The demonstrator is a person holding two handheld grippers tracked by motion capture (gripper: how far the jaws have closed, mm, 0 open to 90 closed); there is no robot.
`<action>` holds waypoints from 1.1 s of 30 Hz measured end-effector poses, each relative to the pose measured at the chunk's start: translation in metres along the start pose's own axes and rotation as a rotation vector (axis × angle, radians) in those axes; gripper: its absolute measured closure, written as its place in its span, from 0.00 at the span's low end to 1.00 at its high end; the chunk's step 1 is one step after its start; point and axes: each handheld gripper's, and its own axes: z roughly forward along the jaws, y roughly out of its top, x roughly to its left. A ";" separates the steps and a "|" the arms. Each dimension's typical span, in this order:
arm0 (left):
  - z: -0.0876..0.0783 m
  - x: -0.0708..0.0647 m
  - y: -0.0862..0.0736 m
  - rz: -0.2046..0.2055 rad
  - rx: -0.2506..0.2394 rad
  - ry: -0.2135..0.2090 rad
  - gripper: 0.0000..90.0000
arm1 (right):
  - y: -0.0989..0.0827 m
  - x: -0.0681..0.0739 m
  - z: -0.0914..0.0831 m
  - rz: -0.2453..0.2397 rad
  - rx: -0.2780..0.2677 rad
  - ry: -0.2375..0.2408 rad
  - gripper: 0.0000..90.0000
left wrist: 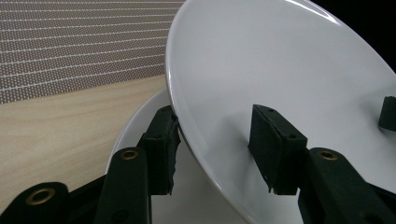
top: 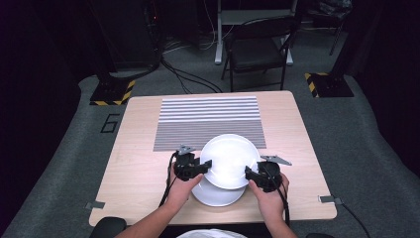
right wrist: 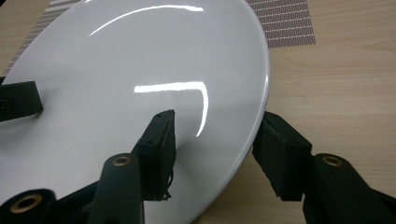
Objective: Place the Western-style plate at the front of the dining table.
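A white plate [top: 229,158] hangs tilted just above a second white plate [top: 218,196] that lies on the wooden table [top: 138,163] near its front edge. My left gripper [top: 207,163] is shut on the upper plate's left rim. In the left gripper view one pad sits under the rim and the other on the upper plate's [left wrist: 280,70] top face, with the lower plate [left wrist: 196,200] below my left gripper [left wrist: 217,140]. My right gripper [top: 249,172] is shut on the right rim. In the right gripper view my right gripper [right wrist: 219,140] straddles the upper plate's [right wrist: 140,60] edge.
A grey striped mat [top: 208,121] covers the table's far middle, just behind the plates. Bare wood lies to the left and right of the hands. Beyond the table stand a black chair [top: 257,49] and stand bases with yellow-black tape on the grey floor.
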 end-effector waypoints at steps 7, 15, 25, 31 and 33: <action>-0.002 0.004 0.005 0.000 -0.014 0.008 0.58 | 0.004 0.004 0.003 -0.002 -0.006 0.013 0.54; -0.005 0.009 0.009 -0.016 -0.017 0.010 0.58 | 0.010 0.008 0.006 -0.012 -0.011 0.022 0.54; -0.007 0.014 0.014 -0.030 -0.030 0.006 0.58 | 0.018 0.012 0.008 -0.015 -0.022 0.033 0.54; -0.009 0.019 0.017 -0.030 -0.033 0.008 0.58 | 0.021 0.015 0.011 -0.013 -0.021 0.046 0.54; -0.009 0.020 0.018 -0.030 -0.037 0.012 0.58 | 0.022 0.016 0.013 -0.015 -0.024 0.046 0.54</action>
